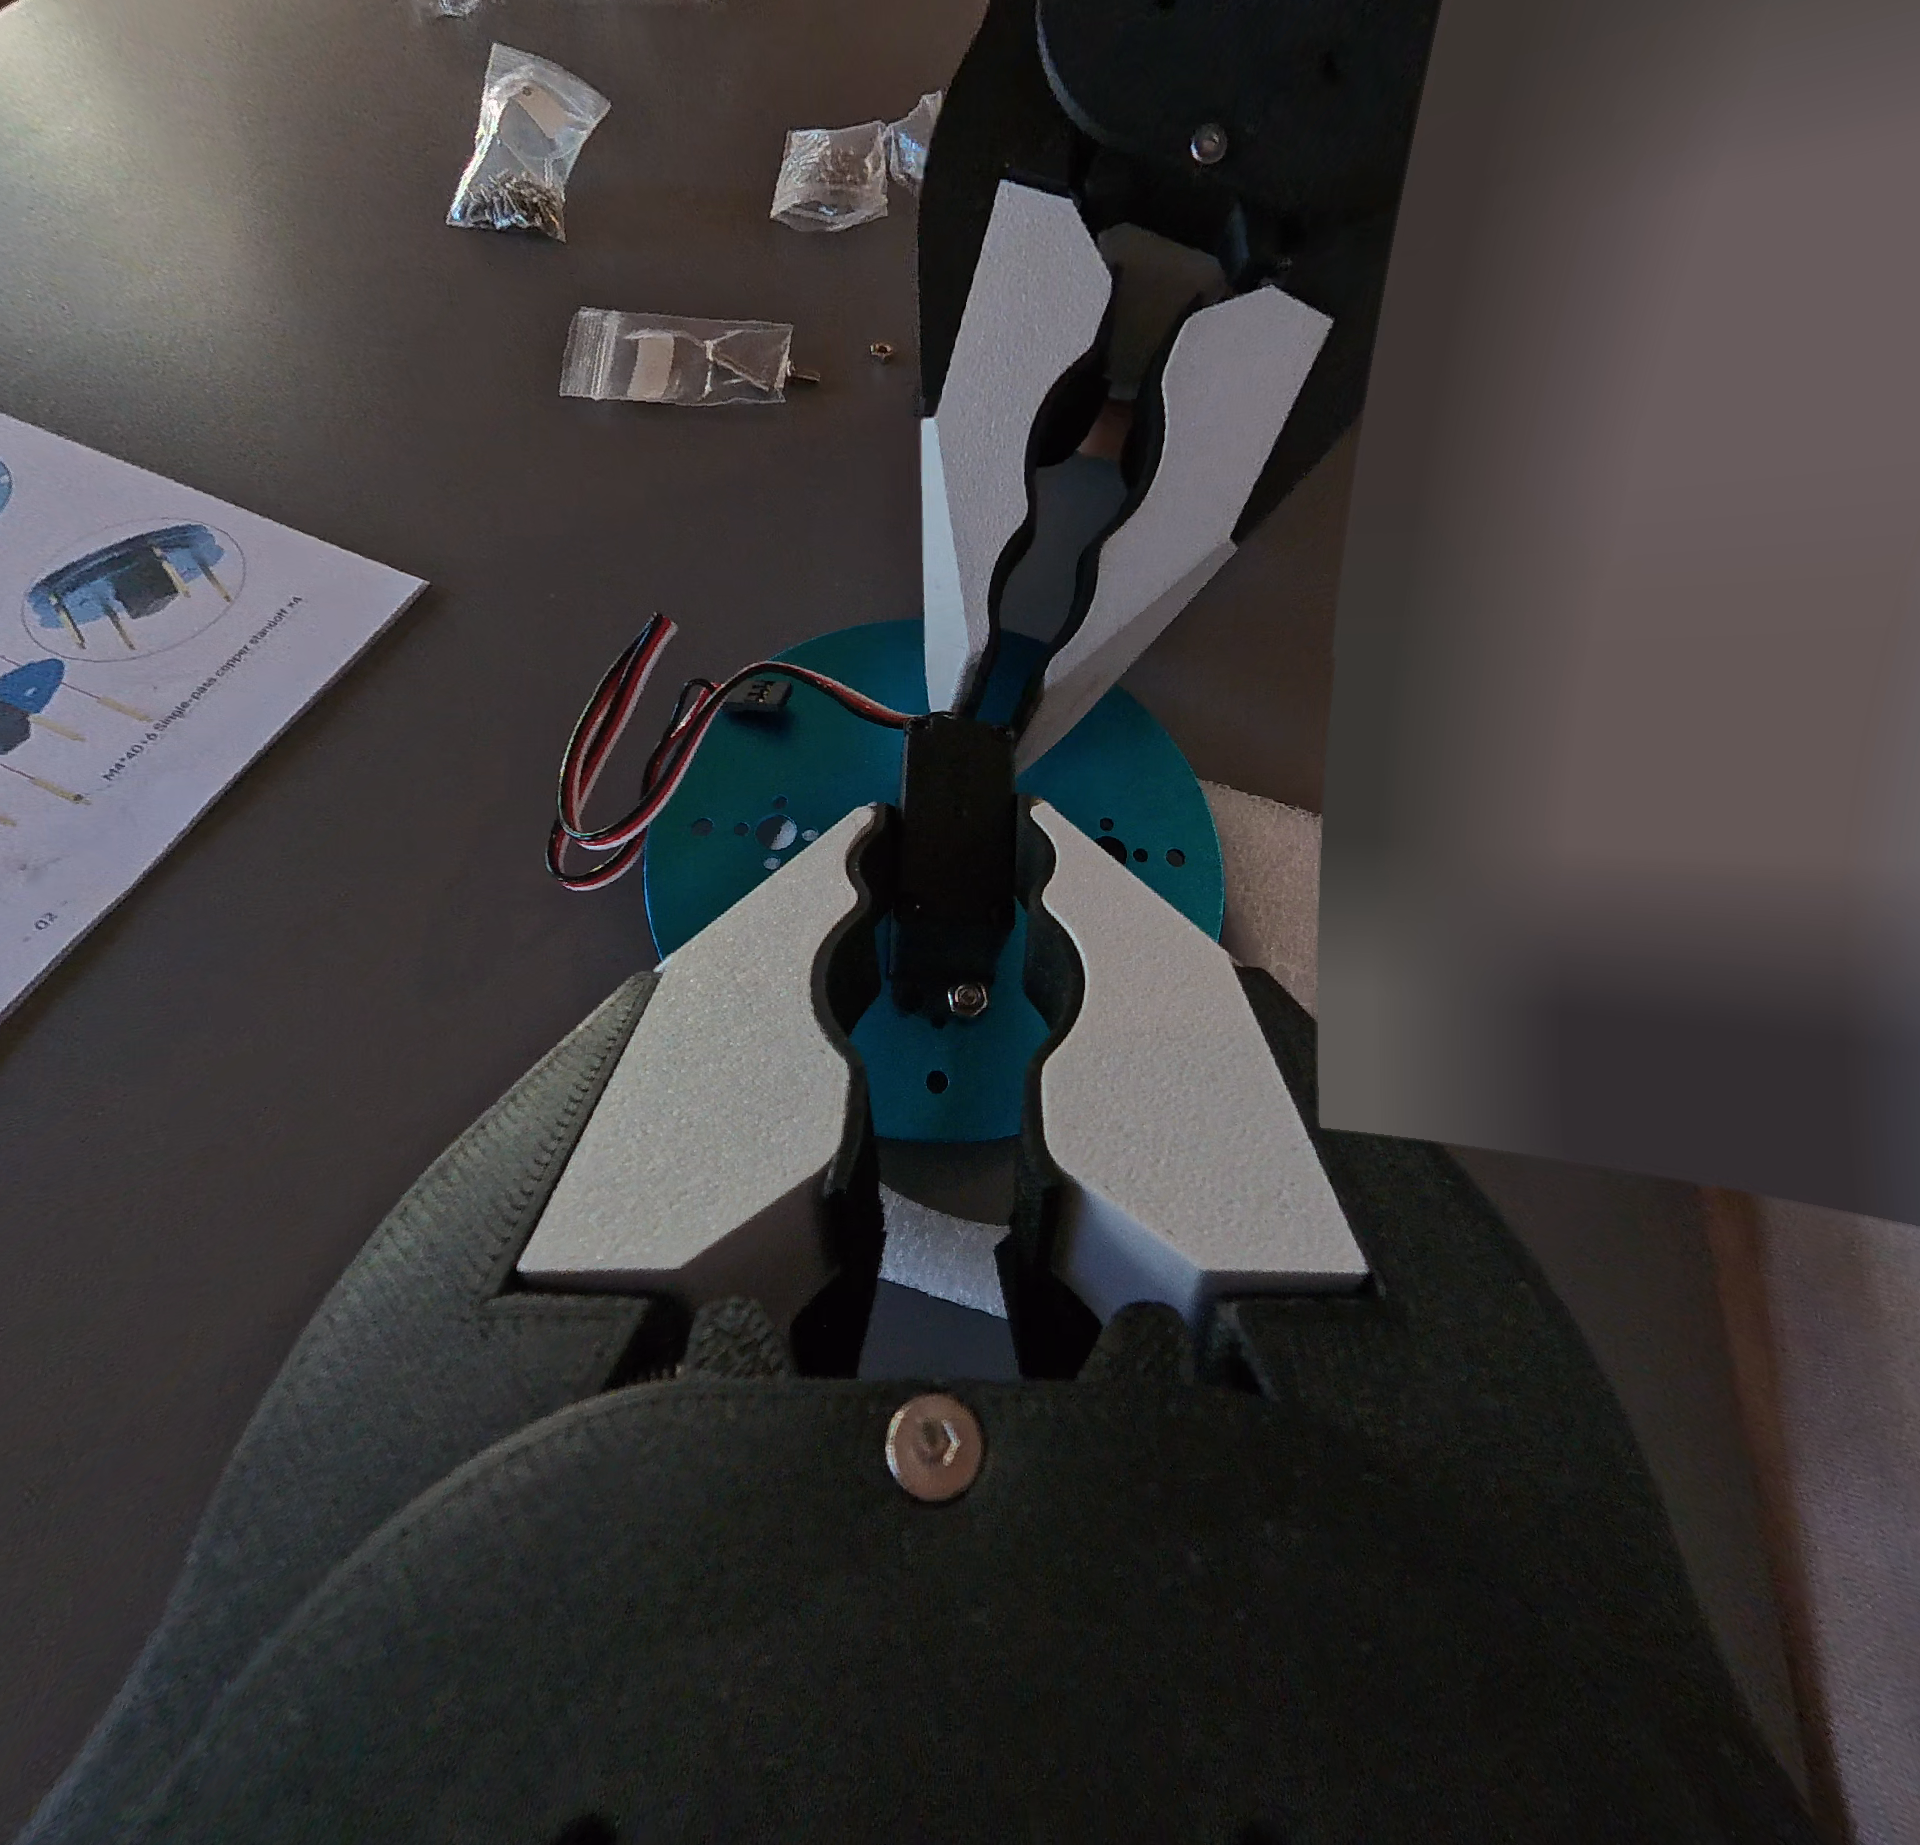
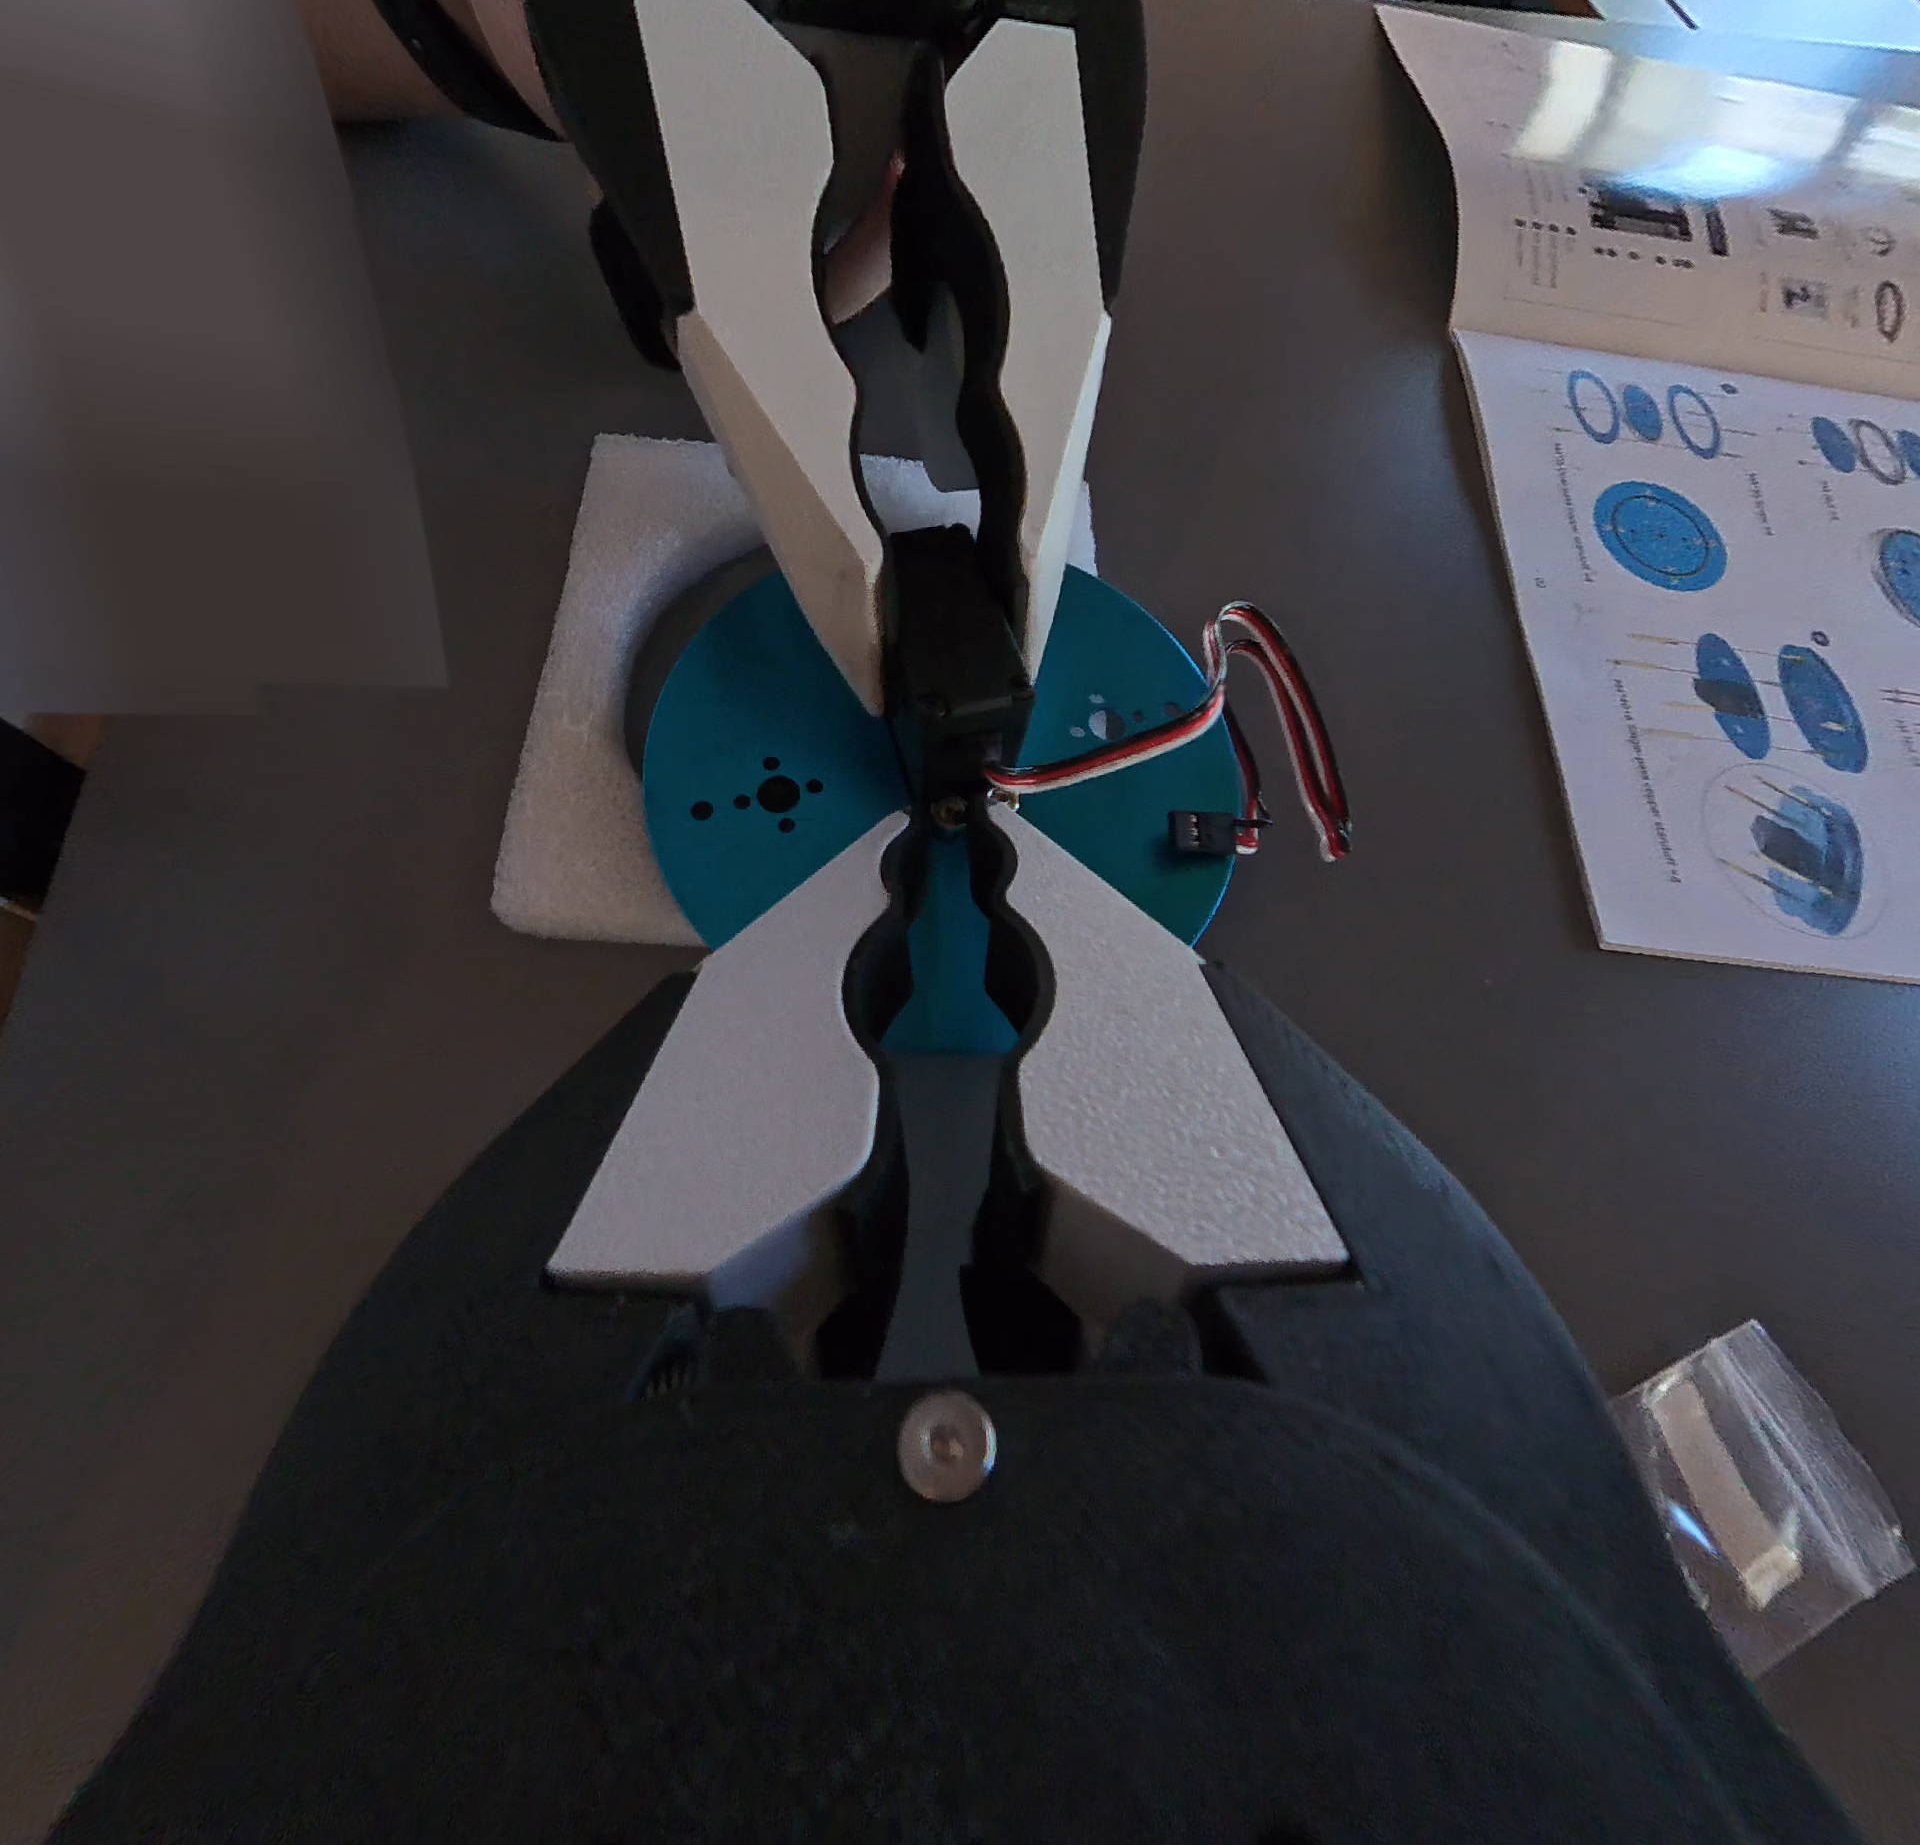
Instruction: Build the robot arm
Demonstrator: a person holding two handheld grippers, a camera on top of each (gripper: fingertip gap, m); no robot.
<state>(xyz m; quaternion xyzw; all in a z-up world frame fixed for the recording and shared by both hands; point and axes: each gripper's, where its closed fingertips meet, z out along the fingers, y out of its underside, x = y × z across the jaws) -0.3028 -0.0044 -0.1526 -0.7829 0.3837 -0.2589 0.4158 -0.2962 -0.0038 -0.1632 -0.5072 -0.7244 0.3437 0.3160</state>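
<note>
So the left gripper (image 1: 951, 829) is clamped on the black servo (image 1: 951, 860), pinning it upright on the blue disc (image 1: 727, 860), while the right gripper (image 2: 951, 839), nearly closed, pinches at its far-end screw (image 2: 948, 811).

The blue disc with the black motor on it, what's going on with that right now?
The left gripper is shut on the black servo, which stands in the middle of the blue disc. The right gripper, tips nearly together, is at a small screw at the servo's base. The disc rests on white foam, the servo's cable trailing off beside an open instruction booklet.
</note>
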